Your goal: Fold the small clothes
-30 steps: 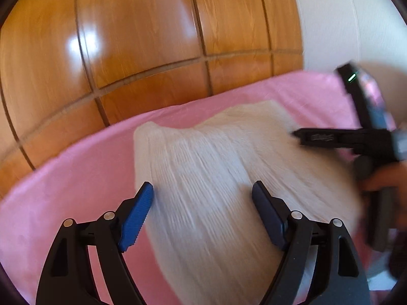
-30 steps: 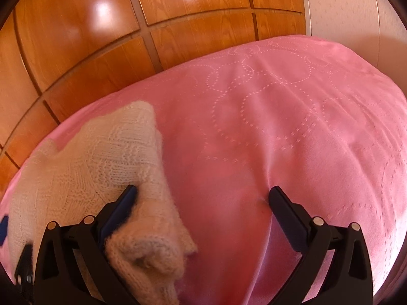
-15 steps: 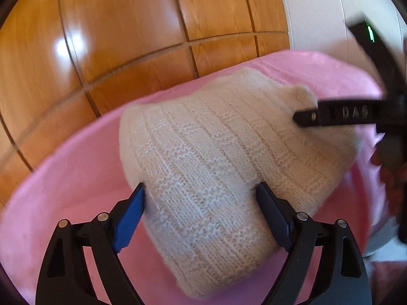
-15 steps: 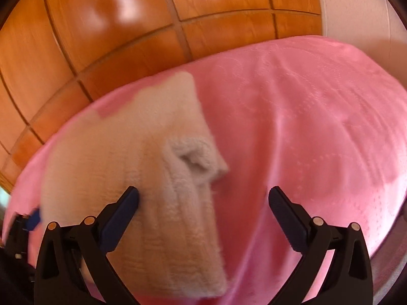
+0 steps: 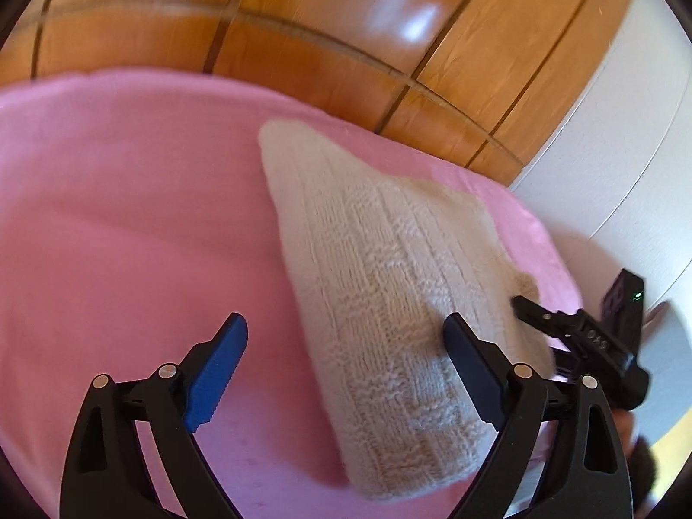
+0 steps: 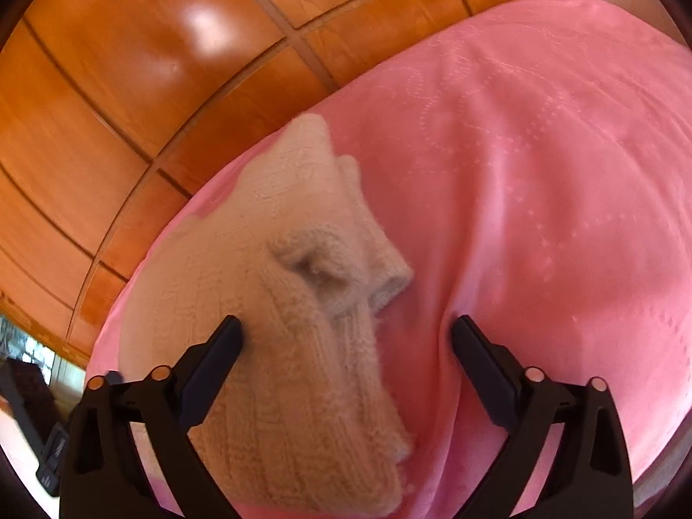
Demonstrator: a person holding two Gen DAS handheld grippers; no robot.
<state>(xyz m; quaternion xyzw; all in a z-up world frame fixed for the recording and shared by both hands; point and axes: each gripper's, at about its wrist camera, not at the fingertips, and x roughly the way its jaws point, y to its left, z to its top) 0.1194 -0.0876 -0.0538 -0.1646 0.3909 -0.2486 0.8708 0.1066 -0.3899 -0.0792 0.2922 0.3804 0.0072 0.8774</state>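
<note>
A cream knitted garment lies folded on the pink bed cover, running slantwise in the left wrist view. My left gripper hovers over its near end. Its jaws are opening, the knit lies under the right finger only, and no pad presses on it. In the right wrist view the same garment shows a sleeve cuff folded on top. My right gripper stands over it with the jaws closing, wide apart and not pinching the knit. The right gripper also shows at the garment's right edge in the left wrist view.
Glossy wooden panels rise behind the bed, and a white wall stands at the right. The pink cover spreads wide to the right of the garment. A person's hand holds the right gripper.
The left view has rolled and shifted, so the garment now lies slantwise toward the right finger. The right gripper has drawn back from the cuff, which now rests on the garment.
</note>
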